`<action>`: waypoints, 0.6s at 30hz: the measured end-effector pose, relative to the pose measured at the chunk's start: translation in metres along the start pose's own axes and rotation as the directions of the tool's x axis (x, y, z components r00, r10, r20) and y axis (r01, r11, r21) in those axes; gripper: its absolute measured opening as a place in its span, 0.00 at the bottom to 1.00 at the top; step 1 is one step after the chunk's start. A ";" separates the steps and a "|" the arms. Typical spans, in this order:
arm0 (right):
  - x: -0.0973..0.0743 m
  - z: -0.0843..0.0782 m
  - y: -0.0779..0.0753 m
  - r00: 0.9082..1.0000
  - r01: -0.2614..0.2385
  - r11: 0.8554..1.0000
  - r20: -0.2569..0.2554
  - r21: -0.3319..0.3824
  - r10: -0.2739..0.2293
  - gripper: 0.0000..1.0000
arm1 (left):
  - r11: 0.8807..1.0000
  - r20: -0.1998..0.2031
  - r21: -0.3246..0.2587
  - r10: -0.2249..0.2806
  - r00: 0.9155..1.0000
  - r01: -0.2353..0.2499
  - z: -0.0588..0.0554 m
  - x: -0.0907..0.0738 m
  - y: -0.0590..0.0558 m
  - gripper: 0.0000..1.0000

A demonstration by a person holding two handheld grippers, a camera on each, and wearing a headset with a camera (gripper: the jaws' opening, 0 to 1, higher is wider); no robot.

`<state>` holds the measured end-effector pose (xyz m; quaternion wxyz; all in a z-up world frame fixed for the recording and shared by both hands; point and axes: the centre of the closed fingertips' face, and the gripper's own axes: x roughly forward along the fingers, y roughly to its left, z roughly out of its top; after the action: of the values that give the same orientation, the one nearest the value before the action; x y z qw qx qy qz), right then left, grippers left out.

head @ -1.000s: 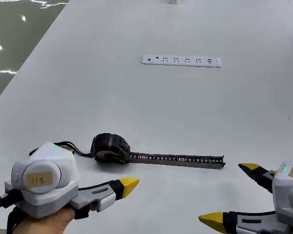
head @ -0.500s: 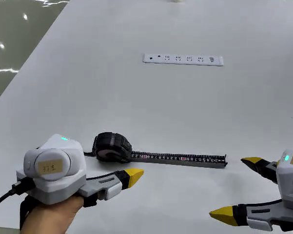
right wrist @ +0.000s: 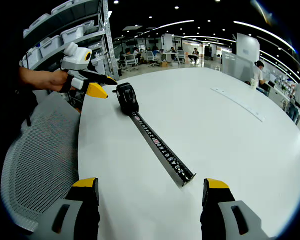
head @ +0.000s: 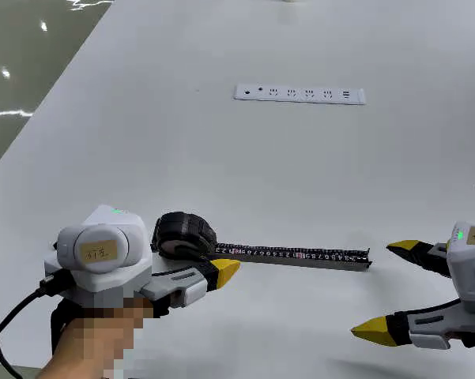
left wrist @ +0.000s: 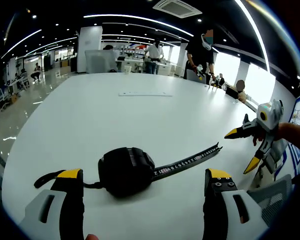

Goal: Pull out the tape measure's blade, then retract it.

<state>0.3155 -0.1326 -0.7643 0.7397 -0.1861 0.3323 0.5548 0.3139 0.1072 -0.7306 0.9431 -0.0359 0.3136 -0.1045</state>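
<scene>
Open-plan office or laboratory hall. A long white table (head: 316, 181) carries a power strip (head: 299, 94) toward 12 o'clock. Overhead is a black ceiling with light strips (left wrist: 135, 19). In the right gripper view, storage bins (right wrist: 72, 32) sit on shelving at 10 o'clock. People (left wrist: 152, 51) work at distant desks.

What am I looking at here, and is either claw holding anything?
No robot arm: a person holds a two-jaw claw in each hand. The head view looks down from a headset; each gripper view looks along one claw's jaws. On the white table lie a black tape measure, its blade pulled out, and a power strip farther off. The left claw is open by the tape measure; the right claw is open near the blade's tip. Neither holds anything.
</scene>
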 end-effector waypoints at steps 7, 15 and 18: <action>0.004 0.000 -0.005 0.999 -0.026 0.999 -0.025 -0.044 0.025 0.79 | 1.000 -0.009 -0.019 0.023 1.000 -0.023 -0.001 0.010 0.004 0.96; 0.009 0.000 -0.011 0.997 -0.060 0.995 -0.044 -0.084 0.056 0.70 | 0.997 -0.032 -0.060 0.047 0.998 -0.049 -0.005 0.016 0.008 0.92; 0.011 -0.001 -0.014 0.997 -0.065 0.993 -0.057 -0.101 0.060 0.67 | 0.995 -0.040 -0.079 0.055 0.998 -0.058 -0.006 0.018 0.010 0.89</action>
<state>0.3304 -0.1307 -0.7740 0.7022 -0.2284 0.3286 0.5888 0.3255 0.1127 -0.7474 0.9374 -0.0628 0.3361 -0.0657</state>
